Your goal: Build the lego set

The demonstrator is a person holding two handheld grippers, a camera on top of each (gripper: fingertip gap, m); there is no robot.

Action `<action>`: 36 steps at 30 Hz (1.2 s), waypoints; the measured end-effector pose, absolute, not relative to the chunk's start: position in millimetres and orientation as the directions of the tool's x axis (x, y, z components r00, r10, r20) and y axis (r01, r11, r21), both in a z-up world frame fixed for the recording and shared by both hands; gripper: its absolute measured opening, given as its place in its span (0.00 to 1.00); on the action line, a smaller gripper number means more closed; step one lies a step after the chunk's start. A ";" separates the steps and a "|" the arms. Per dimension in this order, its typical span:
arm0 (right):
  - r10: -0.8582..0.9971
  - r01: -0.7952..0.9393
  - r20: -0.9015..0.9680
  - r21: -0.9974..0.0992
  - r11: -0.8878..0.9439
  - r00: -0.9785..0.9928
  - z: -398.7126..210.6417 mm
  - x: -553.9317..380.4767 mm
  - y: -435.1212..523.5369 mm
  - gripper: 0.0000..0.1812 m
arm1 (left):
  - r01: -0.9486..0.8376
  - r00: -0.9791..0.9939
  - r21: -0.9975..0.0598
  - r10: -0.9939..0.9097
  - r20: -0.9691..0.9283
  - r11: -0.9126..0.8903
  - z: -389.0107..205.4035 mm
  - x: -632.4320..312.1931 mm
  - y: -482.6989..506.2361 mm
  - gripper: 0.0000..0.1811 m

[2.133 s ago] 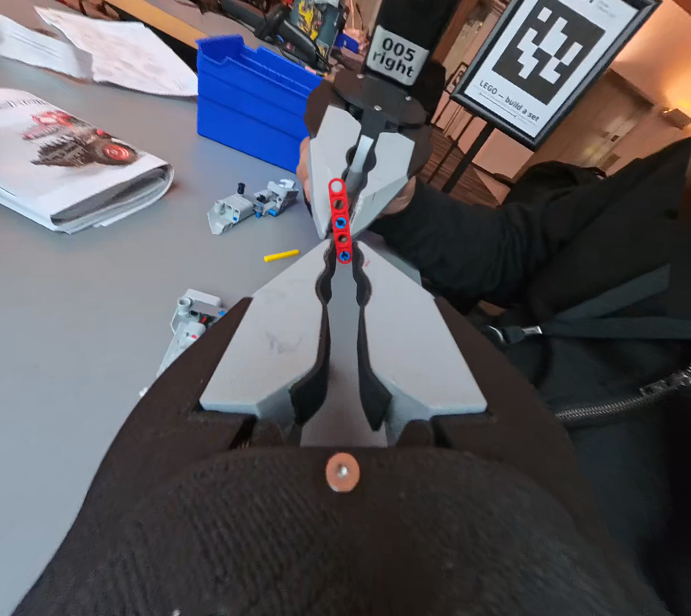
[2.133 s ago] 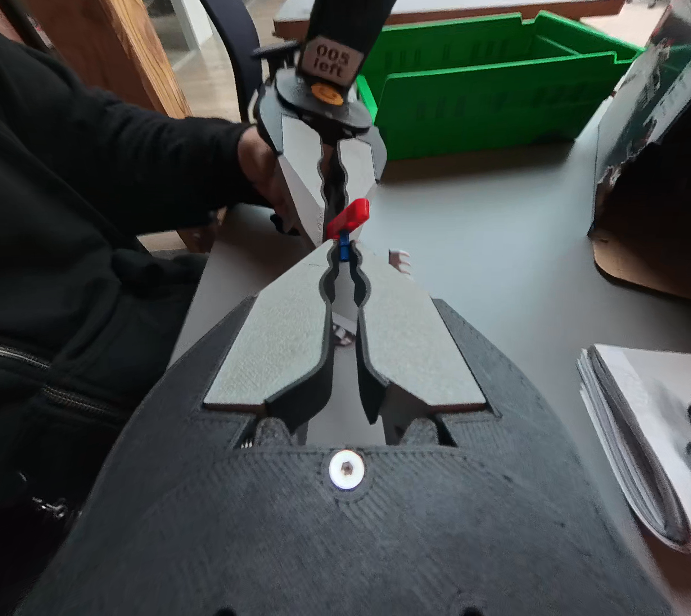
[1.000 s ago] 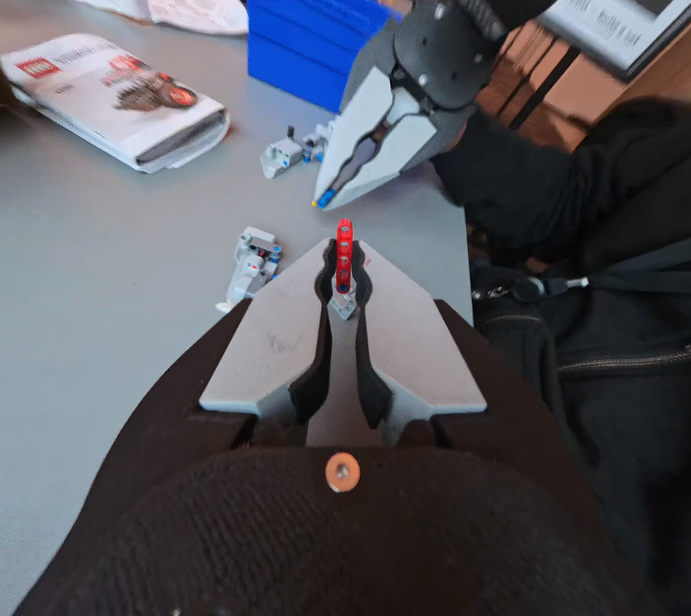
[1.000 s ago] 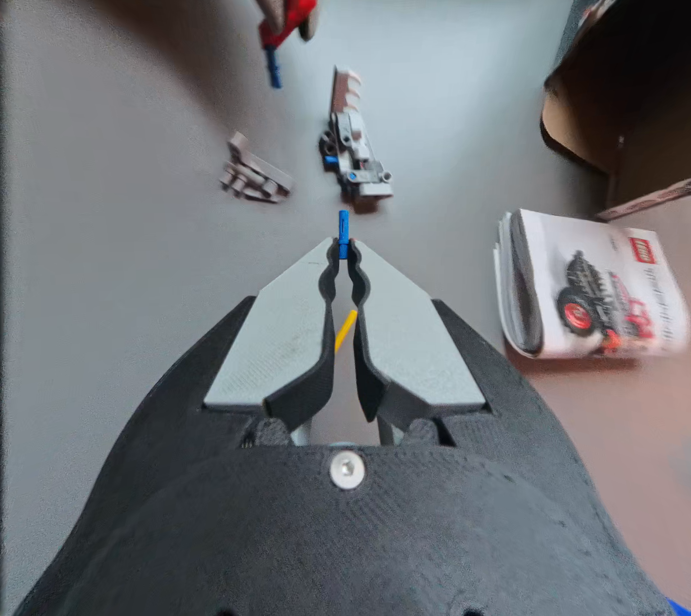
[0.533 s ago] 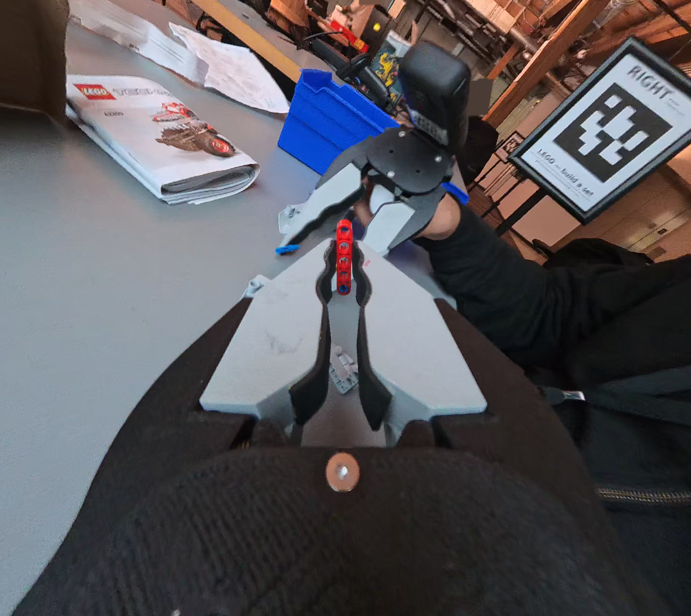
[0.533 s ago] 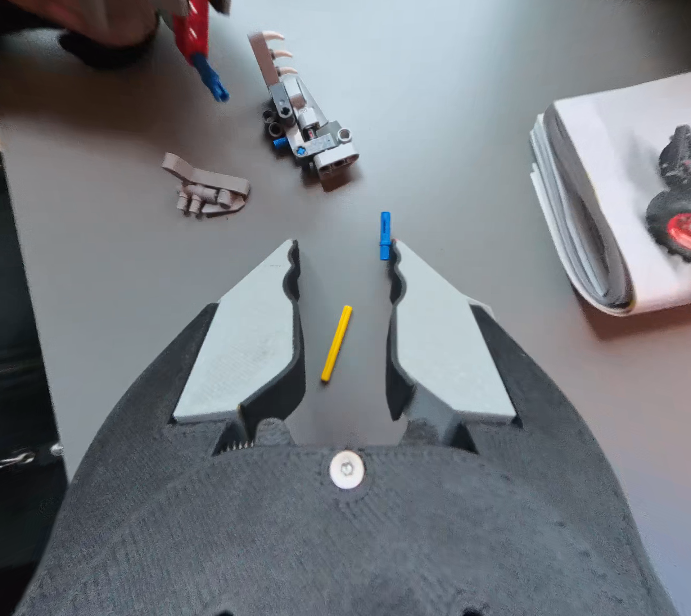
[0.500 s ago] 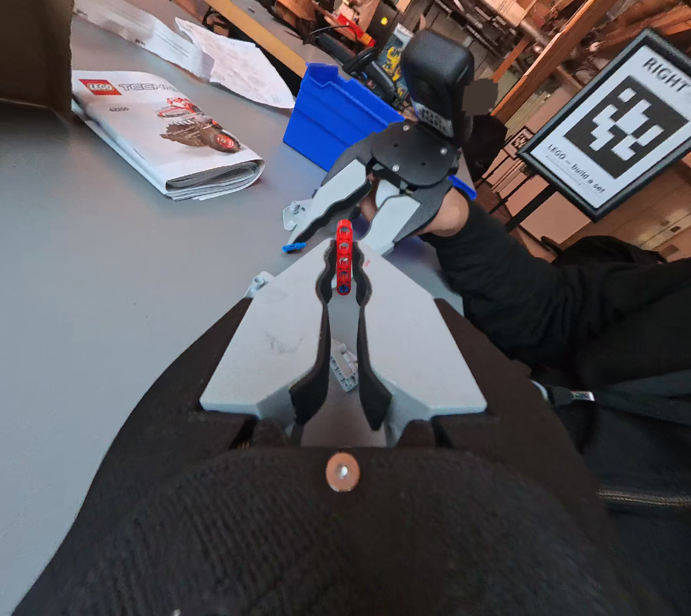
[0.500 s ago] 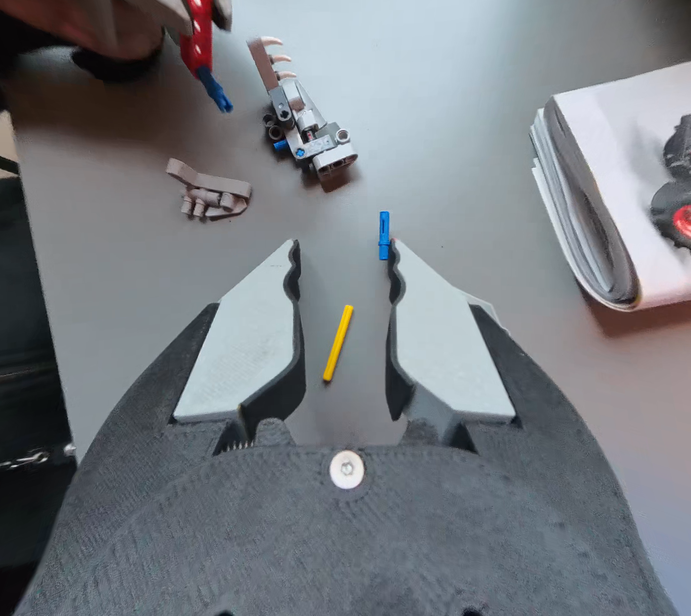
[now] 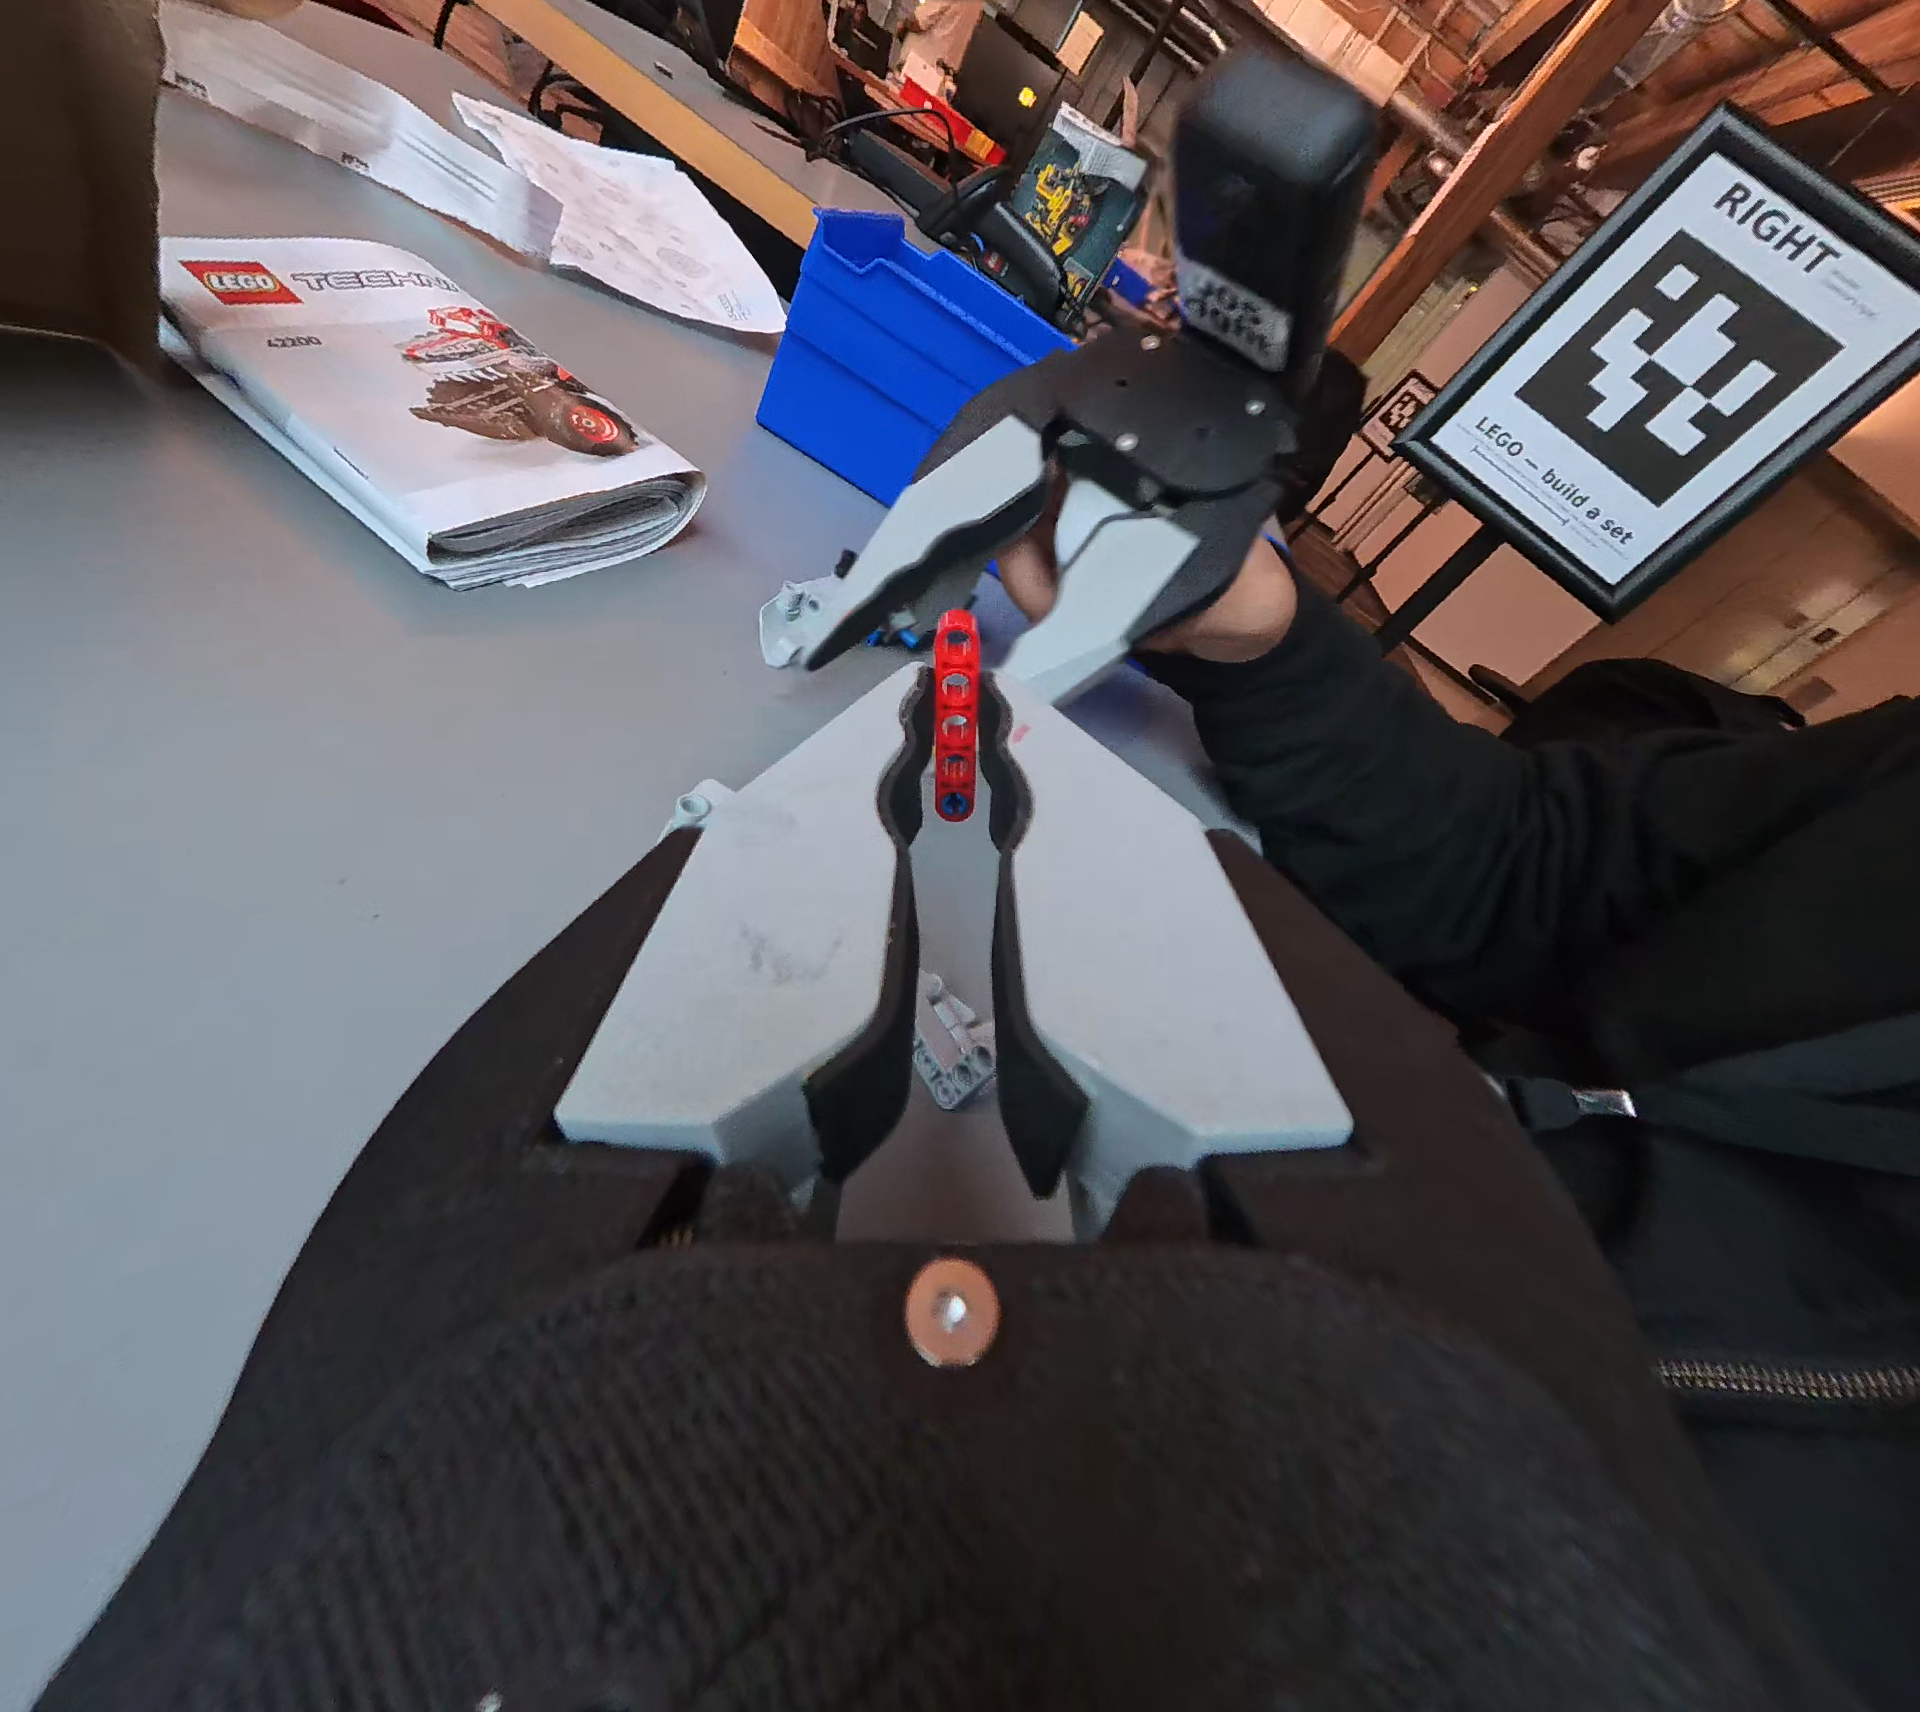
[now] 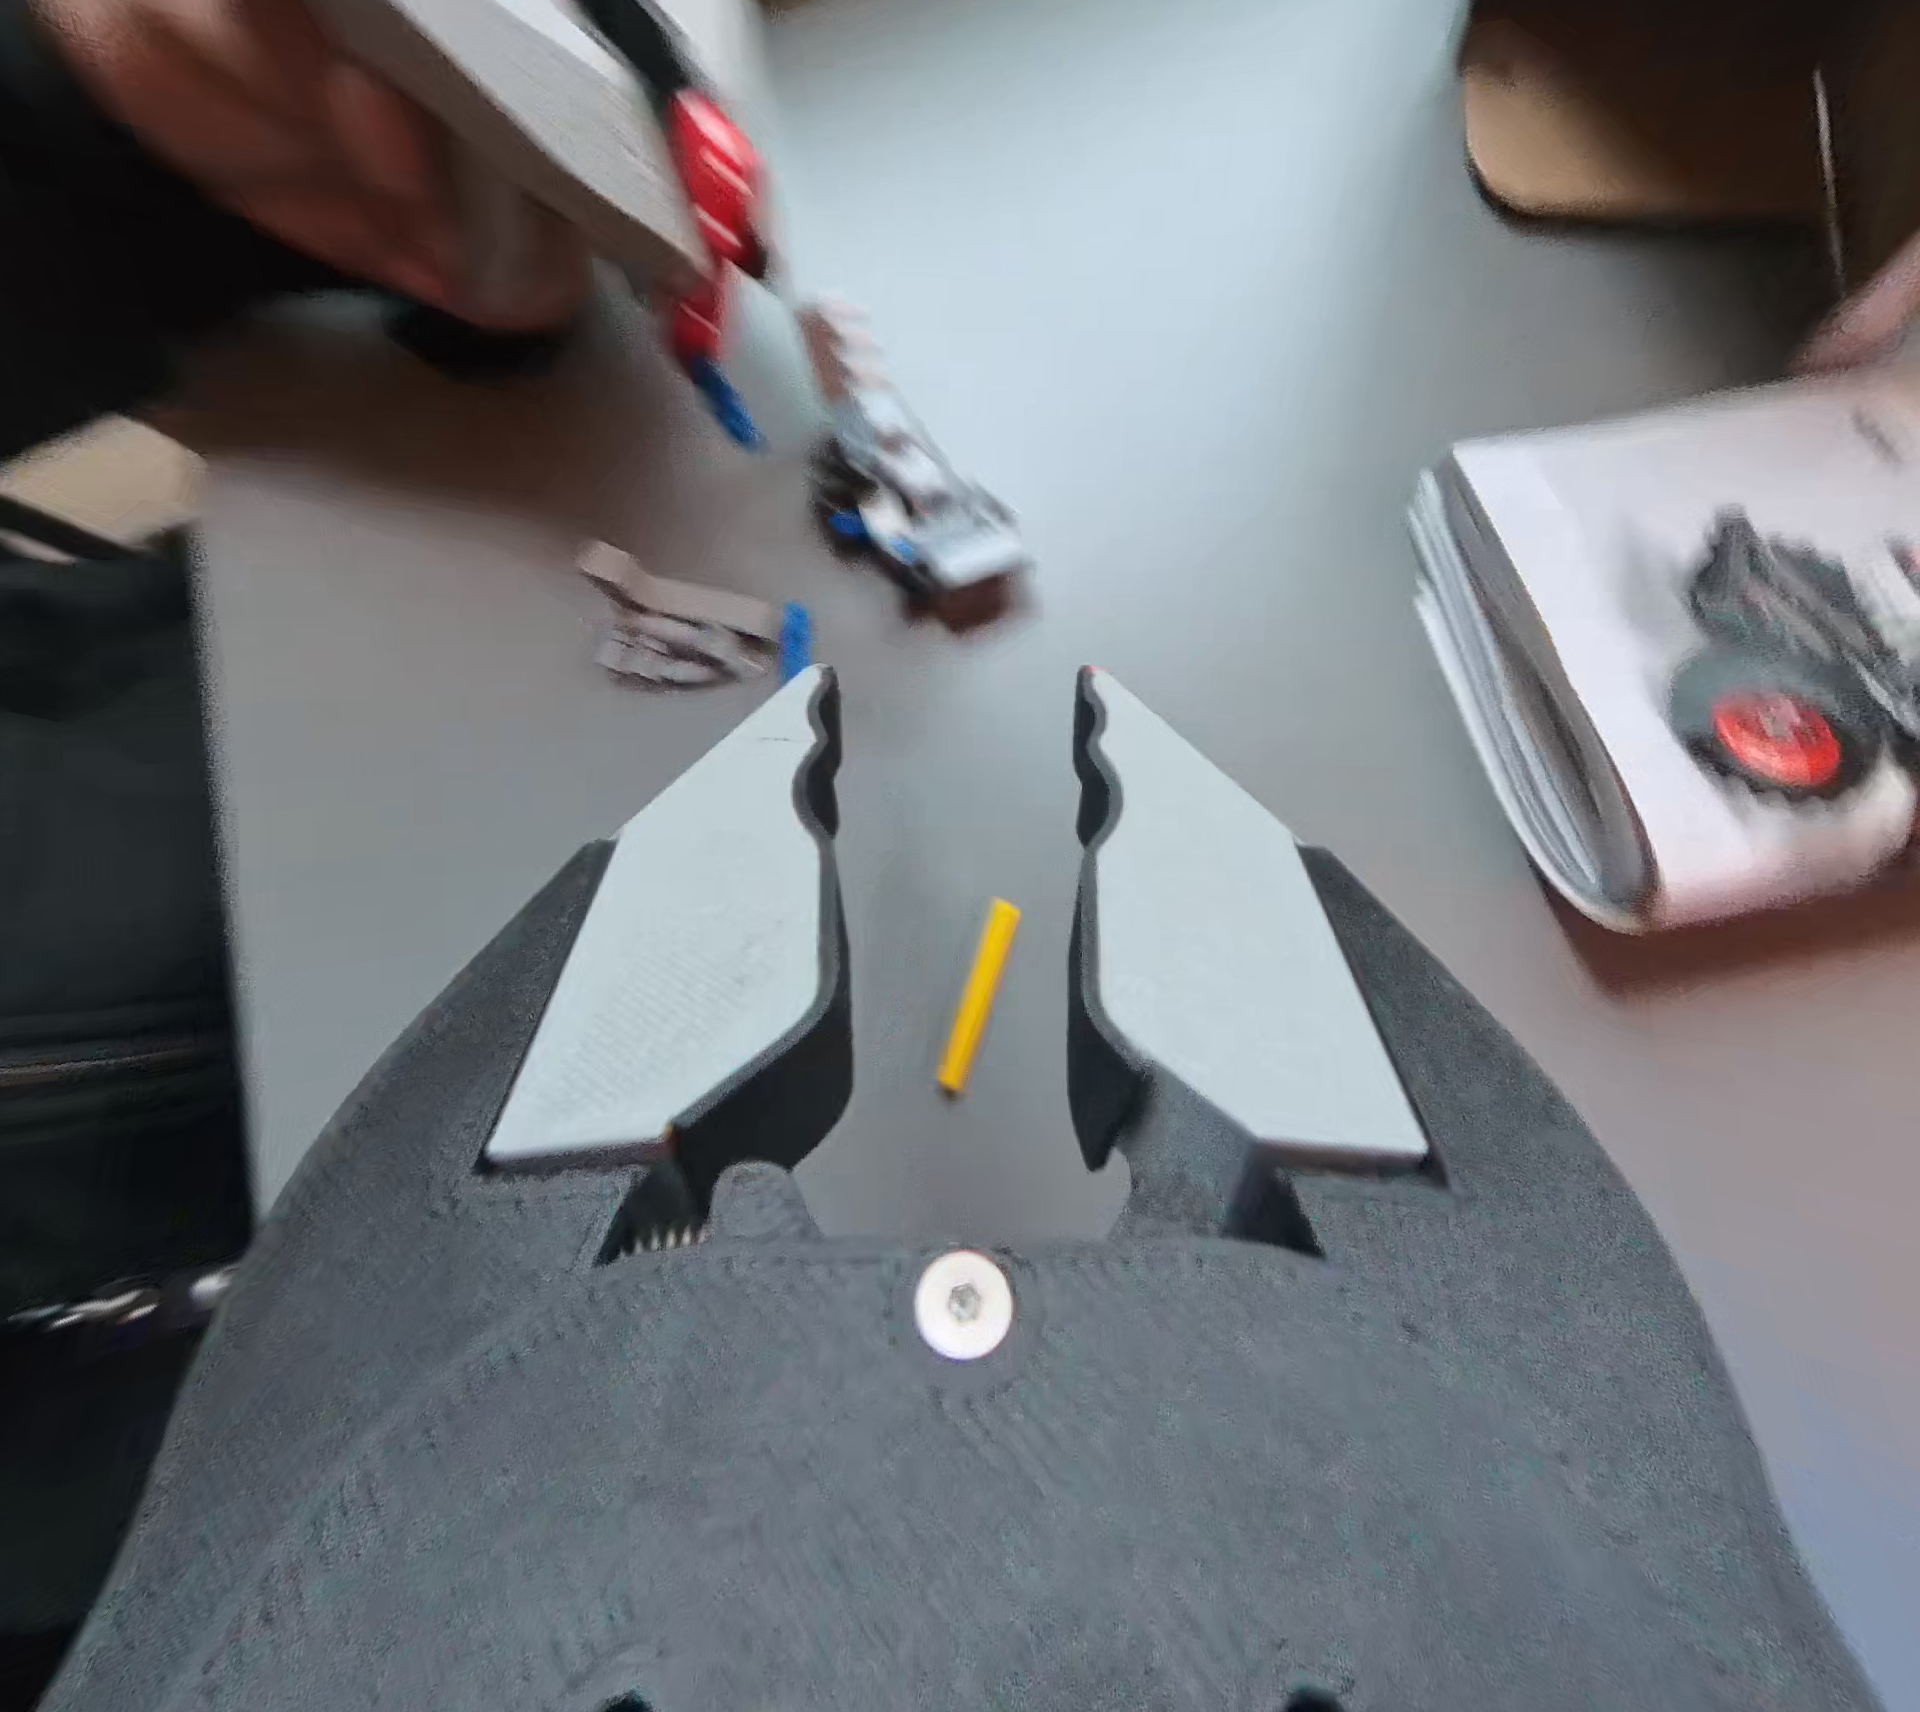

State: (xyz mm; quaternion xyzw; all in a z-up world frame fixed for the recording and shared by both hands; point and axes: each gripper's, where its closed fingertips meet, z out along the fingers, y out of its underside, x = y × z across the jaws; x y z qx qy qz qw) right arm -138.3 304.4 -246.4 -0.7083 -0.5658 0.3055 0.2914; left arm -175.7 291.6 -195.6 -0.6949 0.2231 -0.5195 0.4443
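My left gripper [image 9: 954,686] is shut on a red beam with holes [image 9: 954,727], held upright above the grey table [image 9: 312,831]. In the right wrist view the left gripper [image 10: 717,249] shows blurred at upper left, with the red beam [image 10: 717,208] and a blue pin [image 10: 727,400] sticking out of its lower end. My right gripper [image 10: 956,675] is open and empty, low over the table. A loose blue pin [image 10: 795,639] lies just beyond its left fingertip. A yellow axle [image 10: 977,992] lies on the table between its fingers.
A grey part-built assembly [image 10: 914,509] and a flat grey part [image 10: 675,623] lie ahead of the right gripper. The instruction booklet [image 10: 1662,675] is at the right, a cardboard box [image 10: 1662,104] behind it. A blue bin [image 9: 894,374] and a sign [image 9: 1683,374] stand beyond. My hands' fingertips stand some 7 cm from each other.
The right gripper opened and let go of the blue pin, which now lies on the table by its left fingertip. The left gripper with the red beam has come nearer.
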 end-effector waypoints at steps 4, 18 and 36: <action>0.997 0.587 0.072 -0.809 0.035 0.040 -214.9 -162.5 270.5 0.15 | 0.131 0.335 -0.845 -0.779 0.530 -0.519 -196.4 -169.7 286.0 0.03; 0.859 0.863 0.509 -0.459 0.212 0.060 -255.9 -105.2 306.9 0.01 | 0.139 0.379 -0.850 -0.766 0.519 -0.507 -178.1 -189.6 280.3 0.03; 0.926 0.557 -0.048 -0.787 -0.266 0.376 -246.2 -72.4 313.2 0.36 | 0.105 0.264 -0.841 -0.800 0.539 -0.531 -176.5 -124.0 270.1 0.03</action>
